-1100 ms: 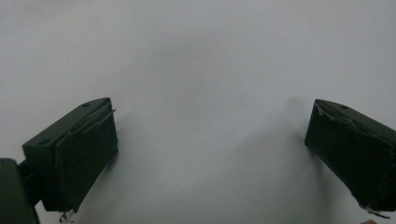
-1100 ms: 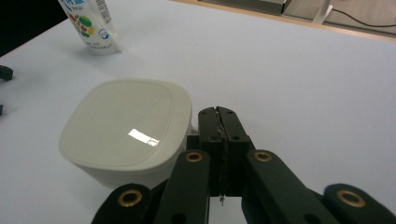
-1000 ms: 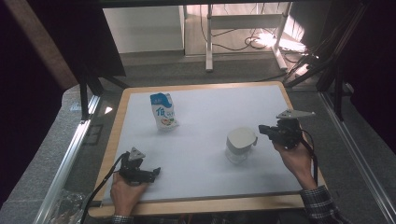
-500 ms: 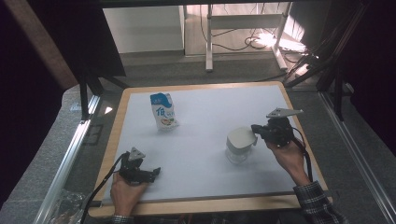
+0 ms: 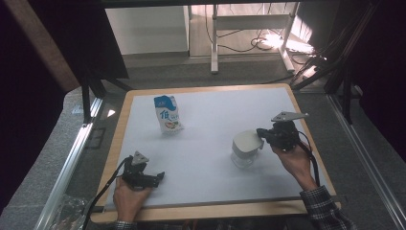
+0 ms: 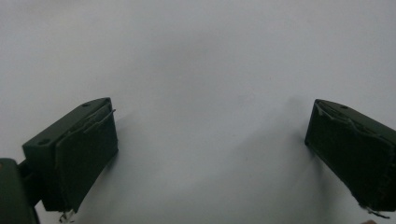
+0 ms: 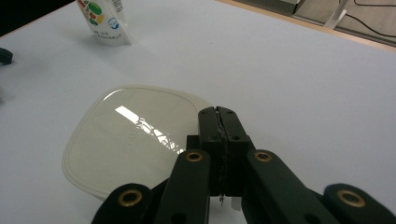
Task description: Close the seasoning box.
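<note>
Since a second ago, the right gripper (image 5: 262,134) has travelled leftward across the counter (image 5: 201,143) and now meets the right edge of the white lidded container (image 5: 245,148), where earlier it hovered apart from it. By the right gripper view, its jaws are pressed tight together, with their tips at the rim of the container's lid (image 7: 126,140); whether they pinch the lid's edge or merely sit over it cannot be told. The lid is pale, square with rounded corners, and glossy enough to catch a bright reflection. The container stands on the right half of the white surface, toward the near side, with the person's right hand (image 5: 294,160) behind the gripper and a plaid sleeve (image 5: 323,211) entering at the lower right.

The left gripper (image 5: 155,178) has stayed where it was, resting low near the front left of the counter in the person's left hand (image 5: 128,199), its cable (image 5: 103,191) trailing off toward the lower left edge. In the left gripper view its jaws stand spread wide apart over bare white surface, with nothing between them.

A blue and white carton (image 5: 167,114) stands upright at the far left part of the counter, well apart from both grippers and the container. The counter has a wooden border (image 5: 117,143) around its white top.
</note>
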`<state>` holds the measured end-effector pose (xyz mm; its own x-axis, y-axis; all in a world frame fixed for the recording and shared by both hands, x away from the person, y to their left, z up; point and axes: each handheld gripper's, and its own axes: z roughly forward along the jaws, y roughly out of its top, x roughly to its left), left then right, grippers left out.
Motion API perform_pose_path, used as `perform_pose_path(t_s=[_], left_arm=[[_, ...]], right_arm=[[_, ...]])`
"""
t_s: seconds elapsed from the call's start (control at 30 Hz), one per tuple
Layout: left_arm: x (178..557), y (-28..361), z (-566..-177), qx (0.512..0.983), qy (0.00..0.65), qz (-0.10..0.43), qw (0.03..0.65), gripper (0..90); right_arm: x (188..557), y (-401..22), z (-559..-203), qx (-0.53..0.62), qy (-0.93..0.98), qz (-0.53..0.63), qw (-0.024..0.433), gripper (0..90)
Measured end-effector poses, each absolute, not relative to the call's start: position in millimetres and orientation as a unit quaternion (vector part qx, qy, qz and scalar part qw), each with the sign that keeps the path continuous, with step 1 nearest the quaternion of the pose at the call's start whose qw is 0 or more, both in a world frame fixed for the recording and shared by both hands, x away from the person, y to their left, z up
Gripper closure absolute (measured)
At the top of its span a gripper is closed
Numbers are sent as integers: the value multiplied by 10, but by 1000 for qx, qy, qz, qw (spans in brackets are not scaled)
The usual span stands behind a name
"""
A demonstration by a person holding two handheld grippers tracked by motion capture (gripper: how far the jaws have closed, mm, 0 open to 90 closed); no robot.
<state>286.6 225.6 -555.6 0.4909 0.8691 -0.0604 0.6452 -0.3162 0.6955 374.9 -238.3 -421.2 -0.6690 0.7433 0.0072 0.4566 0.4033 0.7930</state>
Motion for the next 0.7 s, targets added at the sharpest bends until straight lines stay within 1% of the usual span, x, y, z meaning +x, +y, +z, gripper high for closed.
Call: perform_pose_path(t_s=[0.7], left_arm=[[2864, 2255, -5556, 794, 478, 165, 339, 20]], right_arm=[[3763, -2421, -4239, 374, 817, 397, 187, 899]])
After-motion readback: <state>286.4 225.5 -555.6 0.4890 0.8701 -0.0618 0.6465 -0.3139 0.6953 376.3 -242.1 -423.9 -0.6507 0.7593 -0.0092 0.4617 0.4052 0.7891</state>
